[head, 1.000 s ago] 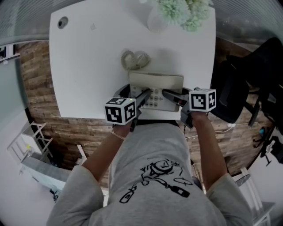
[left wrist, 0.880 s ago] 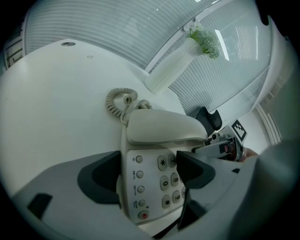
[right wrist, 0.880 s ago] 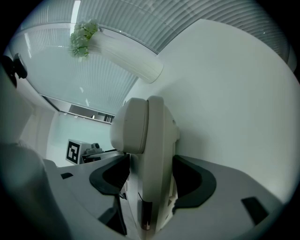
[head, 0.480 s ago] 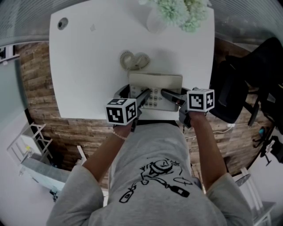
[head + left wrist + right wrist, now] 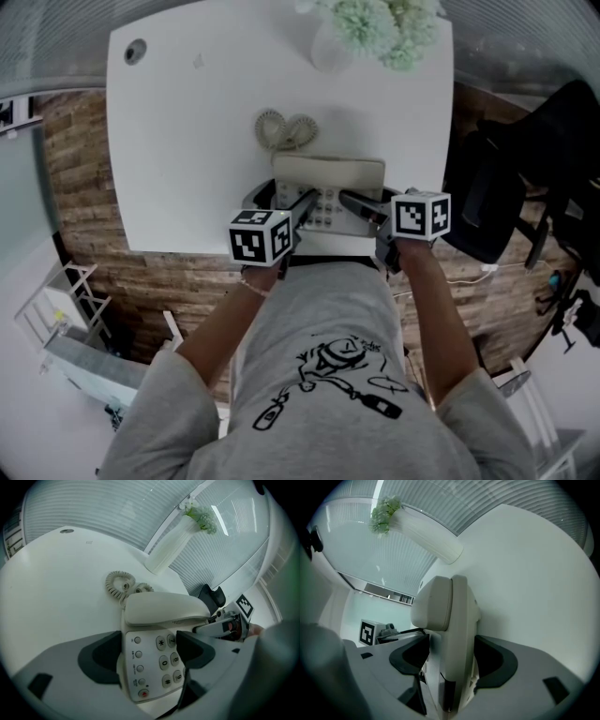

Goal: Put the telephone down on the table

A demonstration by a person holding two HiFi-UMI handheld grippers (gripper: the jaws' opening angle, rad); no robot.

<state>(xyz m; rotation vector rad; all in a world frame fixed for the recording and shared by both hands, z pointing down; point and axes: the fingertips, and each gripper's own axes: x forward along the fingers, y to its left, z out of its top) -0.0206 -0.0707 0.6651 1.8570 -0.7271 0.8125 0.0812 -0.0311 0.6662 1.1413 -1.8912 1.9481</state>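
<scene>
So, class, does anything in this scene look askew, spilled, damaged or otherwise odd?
Nothing stands out. The beige push-button telephone is square to the white table's front edge, handset in place, held by the left hand-held gripper and the right hand-held gripper; its coiled cord lies bunched behind.

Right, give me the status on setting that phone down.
Done: the telephone is at the near edge of the table, its coiled cord lying on the top. In hand: the left gripper and right gripper each have jaws shut on the telephone's sides. Left: confirm it rests flat, which I cannot tell, then open both and withdraw.
</scene>
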